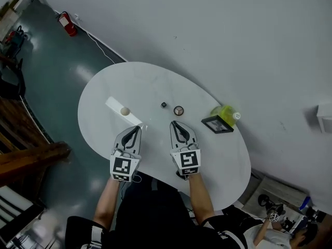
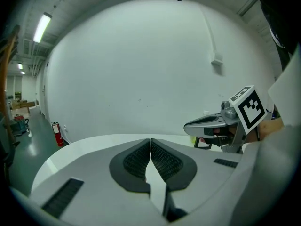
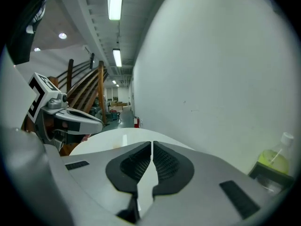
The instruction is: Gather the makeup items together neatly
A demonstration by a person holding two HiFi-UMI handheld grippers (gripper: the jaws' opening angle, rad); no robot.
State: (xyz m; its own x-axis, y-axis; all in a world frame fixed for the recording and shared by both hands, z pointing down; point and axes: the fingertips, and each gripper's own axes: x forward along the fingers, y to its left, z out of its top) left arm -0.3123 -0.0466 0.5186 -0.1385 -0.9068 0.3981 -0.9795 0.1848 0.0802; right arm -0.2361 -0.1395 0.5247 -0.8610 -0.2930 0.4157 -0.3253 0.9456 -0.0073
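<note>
Just one ball [image 1: 124,110], cube [image 1: 164,105], compact [image 1: 179,110], frame [image 1: 217,124] and bottle [image 1: 226,113] top the table [image 1: 129,82].

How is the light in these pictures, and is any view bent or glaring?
Head view: even light, sharp; what looks like a strip of glare crosses the white table by the small ball. Left gripper view: fisheye bend, dark corners, a ceiling lamp burnt white. Right gripper view: same bend and corners; ceiling lamps glare, the yellow-green bottle at the edge looks soft.
</note>
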